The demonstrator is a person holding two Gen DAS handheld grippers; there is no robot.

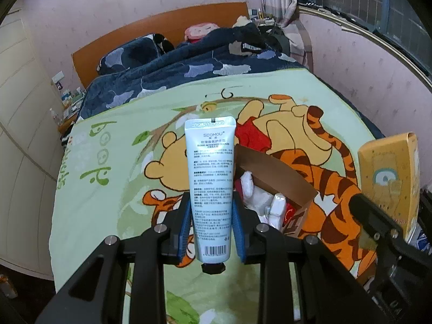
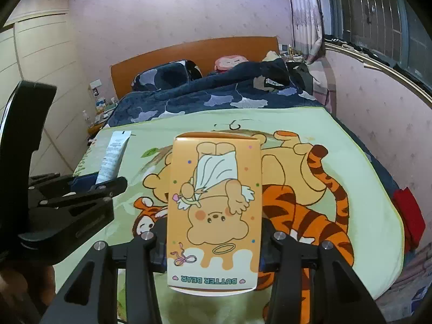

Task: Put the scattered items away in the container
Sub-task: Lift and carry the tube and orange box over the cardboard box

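Gripping a pale blue plastic hand-cream tube point(image 1: 210, 186) between blue pads point(image 1: 184, 226), the left gripper point(image 1: 212, 205) is occupying the six o'clock zone of the left wrist view, its fingers clamped on the tube's lower half with the black cap pointing toward the camera. An open brown cardboard container point(image 1: 280, 186), at three o'clock from the tube, is lying on the green cartoon-printed blanket point(image 1: 113, 189) and holding white items. An orange box is showing at the far three o'clock edge.

Right wrist view: the right gripper point(image 2: 214, 240) is clamping an orange rectangular "BUTTER BEAR" carton point(image 2: 216, 210) at centre, fingers pressing on both long sides. The left gripper and tube are appearing at nine o'clock.
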